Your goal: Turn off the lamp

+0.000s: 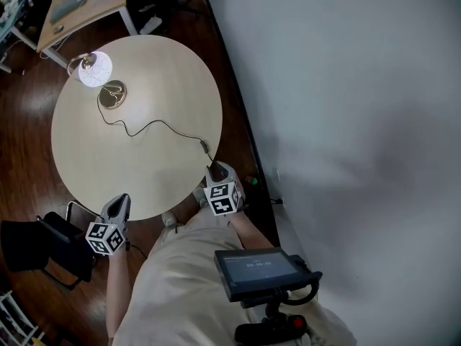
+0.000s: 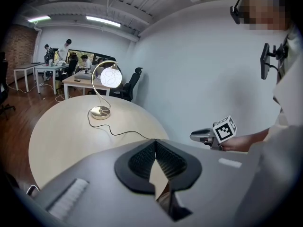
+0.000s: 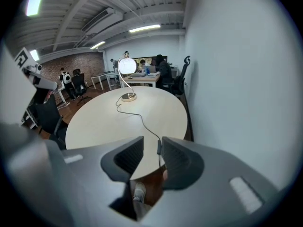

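Observation:
The lamp stands lit at the far left of the round table (image 1: 158, 186), with a glowing globe shade (image 1: 95, 68) over a brass base (image 1: 112, 94). Its black cord (image 1: 155, 123) snakes to the near right edge, where the inline switch (image 1: 205, 148) lies. My right gripper (image 1: 216, 169) points at that switch from just short of it. Its jaws stand open, and in the right gripper view the switch (image 3: 159, 147) shows in the gap of the right gripper (image 3: 152, 141), close to the right pad. My left gripper (image 1: 121, 200) hovers off the table's near left edge; the left gripper (image 2: 155, 143) has its tips together, with nothing between them.
A pale wall (image 1: 346, 85) runs close along the table's right side. A black chair (image 1: 47, 242) stands by the near left edge. Desks (image 1: 79, 6) with seated people lie beyond the lamp. A small screen (image 1: 256, 271) hangs at the person's chest.

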`<state>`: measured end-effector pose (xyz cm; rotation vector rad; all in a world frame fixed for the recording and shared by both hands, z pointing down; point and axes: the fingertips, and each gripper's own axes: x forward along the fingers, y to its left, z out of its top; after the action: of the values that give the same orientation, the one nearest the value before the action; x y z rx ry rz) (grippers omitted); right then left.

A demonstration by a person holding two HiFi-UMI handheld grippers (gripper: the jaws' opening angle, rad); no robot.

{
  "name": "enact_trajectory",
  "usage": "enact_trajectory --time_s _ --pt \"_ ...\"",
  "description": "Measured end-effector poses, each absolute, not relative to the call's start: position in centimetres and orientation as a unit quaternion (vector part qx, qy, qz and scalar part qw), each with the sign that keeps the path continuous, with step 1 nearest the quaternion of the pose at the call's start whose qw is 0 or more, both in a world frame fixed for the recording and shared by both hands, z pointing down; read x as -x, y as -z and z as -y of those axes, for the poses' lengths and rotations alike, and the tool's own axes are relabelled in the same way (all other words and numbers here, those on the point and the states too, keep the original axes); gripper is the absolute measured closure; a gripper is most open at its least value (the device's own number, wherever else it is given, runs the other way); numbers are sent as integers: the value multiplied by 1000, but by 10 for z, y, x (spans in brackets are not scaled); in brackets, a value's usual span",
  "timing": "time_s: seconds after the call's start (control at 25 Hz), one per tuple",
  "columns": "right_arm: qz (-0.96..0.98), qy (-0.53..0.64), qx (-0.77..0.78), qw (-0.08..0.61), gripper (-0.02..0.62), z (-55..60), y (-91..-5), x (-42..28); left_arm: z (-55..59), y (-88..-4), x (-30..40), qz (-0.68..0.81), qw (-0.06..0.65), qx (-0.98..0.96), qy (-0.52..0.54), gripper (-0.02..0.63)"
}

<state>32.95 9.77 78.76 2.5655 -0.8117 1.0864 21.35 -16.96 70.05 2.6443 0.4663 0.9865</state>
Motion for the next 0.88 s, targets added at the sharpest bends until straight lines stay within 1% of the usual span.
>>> enact_trajectory --time_s 0.64,0.88 --pt "286 -426 -847 139 471 -131 -856 -329 132 -702 -231 -148 137 -910 -363 601" --pt "307 -430 -835 156 471 -129 -865 -330 135 -703 -225 -117 154 -914 -358 601"
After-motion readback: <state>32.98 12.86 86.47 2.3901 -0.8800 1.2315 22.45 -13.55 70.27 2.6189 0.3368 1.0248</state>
